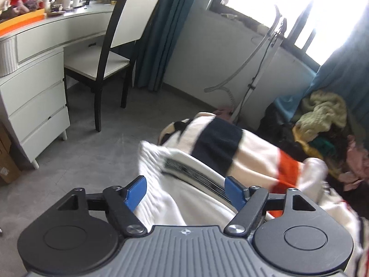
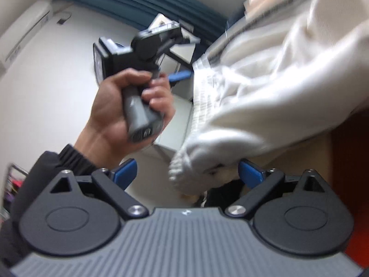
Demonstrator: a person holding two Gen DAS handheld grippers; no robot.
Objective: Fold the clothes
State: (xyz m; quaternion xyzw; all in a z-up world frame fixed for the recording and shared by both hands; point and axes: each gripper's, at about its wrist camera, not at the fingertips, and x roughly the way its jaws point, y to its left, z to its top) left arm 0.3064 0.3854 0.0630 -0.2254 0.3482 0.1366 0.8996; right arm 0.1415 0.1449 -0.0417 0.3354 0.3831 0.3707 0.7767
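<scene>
- Left wrist view: left gripper (image 1: 186, 190) has its jaws spread wide, with the striped cream sweater (image 1: 230, 152) draped between and beyond the blue fingers (image 1: 136, 191), blurred.
- Surroundings: white chair (image 1: 120, 46) at a drawer desk (image 1: 34, 73); clothes pile (image 1: 322, 124) heaped at right under teal curtains (image 1: 170, 30).
- Right wrist view: right gripper (image 2: 188, 173) likewise spread apart, with the sweater's ribbed edge hanging between its fingers.
- A hand (image 2: 129, 106) grips the other gripper's handle.
</scene>
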